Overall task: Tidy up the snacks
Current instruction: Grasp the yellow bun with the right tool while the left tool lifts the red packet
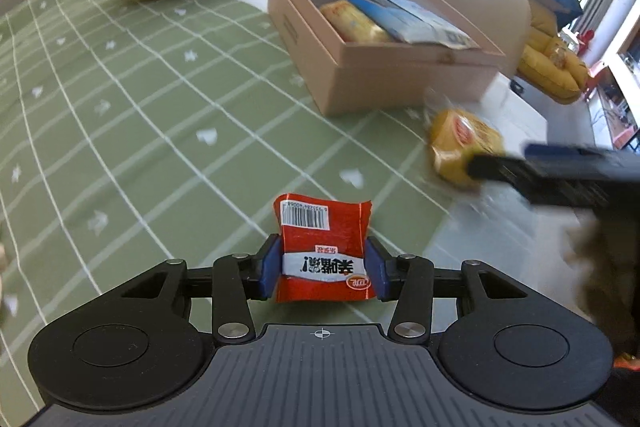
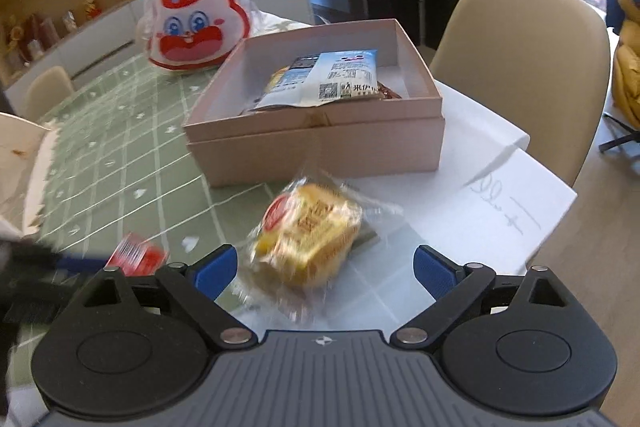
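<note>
My left gripper (image 1: 322, 269) is shut on a small red snack packet (image 1: 325, 247) with a barcode, held low over the green checked tablecloth; the packet also shows in the right wrist view (image 2: 138, 259). My right gripper (image 2: 325, 271) is open, its blue pads on either side of a yellow wrapped cake (image 2: 310, 239) lying on the table, not clamped. That cake (image 1: 460, 143) and the right gripper show at the right of the left wrist view. A pink cardboard box (image 2: 320, 143) stands behind, holding a blue-white packet (image 2: 340, 75) and a yellow snack (image 1: 356, 23).
A white-and-red rabbit-face bag (image 2: 192, 27) stands at the far end of the table (image 1: 120, 107). A white sheet (image 2: 500, 195) lies at the right table edge. Beige chairs (image 2: 520, 59) stand around the table.
</note>
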Demonstrator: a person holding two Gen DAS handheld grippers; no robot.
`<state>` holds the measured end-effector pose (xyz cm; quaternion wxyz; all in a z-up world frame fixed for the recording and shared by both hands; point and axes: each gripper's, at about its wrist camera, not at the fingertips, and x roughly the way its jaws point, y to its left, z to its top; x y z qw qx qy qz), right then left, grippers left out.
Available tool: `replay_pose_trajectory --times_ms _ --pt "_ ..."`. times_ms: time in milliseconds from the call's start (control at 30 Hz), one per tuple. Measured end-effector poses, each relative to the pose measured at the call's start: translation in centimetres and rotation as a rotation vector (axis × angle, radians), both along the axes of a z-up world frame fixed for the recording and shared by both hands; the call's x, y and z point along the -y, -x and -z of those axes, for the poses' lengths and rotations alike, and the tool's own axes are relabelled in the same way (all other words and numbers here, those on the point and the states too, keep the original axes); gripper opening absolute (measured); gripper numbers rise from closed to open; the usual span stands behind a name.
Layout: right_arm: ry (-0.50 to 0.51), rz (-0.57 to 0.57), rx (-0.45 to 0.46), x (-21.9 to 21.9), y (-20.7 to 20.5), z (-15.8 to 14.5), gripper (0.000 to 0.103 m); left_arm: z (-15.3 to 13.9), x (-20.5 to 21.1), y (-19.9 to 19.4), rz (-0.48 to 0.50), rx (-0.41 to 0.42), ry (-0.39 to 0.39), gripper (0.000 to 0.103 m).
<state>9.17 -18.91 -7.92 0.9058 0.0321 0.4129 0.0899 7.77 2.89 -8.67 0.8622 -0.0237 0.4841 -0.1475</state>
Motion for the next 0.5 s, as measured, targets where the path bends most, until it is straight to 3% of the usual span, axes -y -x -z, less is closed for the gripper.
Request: replay_pose_trajectory --times_ms 133,300,500 --pt "0.078 -0.026 -0.015 -0.7 -1.1 0.5 0.096 -0.2 0.5 1.2 -0.004 -0.005 -0.031 0.050" --pt "0.248 -0.079 0.093 0.6 1.9 0.0 0.096 0.0 0.7 1.2 -0.038 -0.018 -0.022 0.051" --pt "0.137 -0.147 0.101 0.6 1.8 -1.7 0.096 0.0 1.3 1.2 -0.032 -0.013 -0.025 0.052"
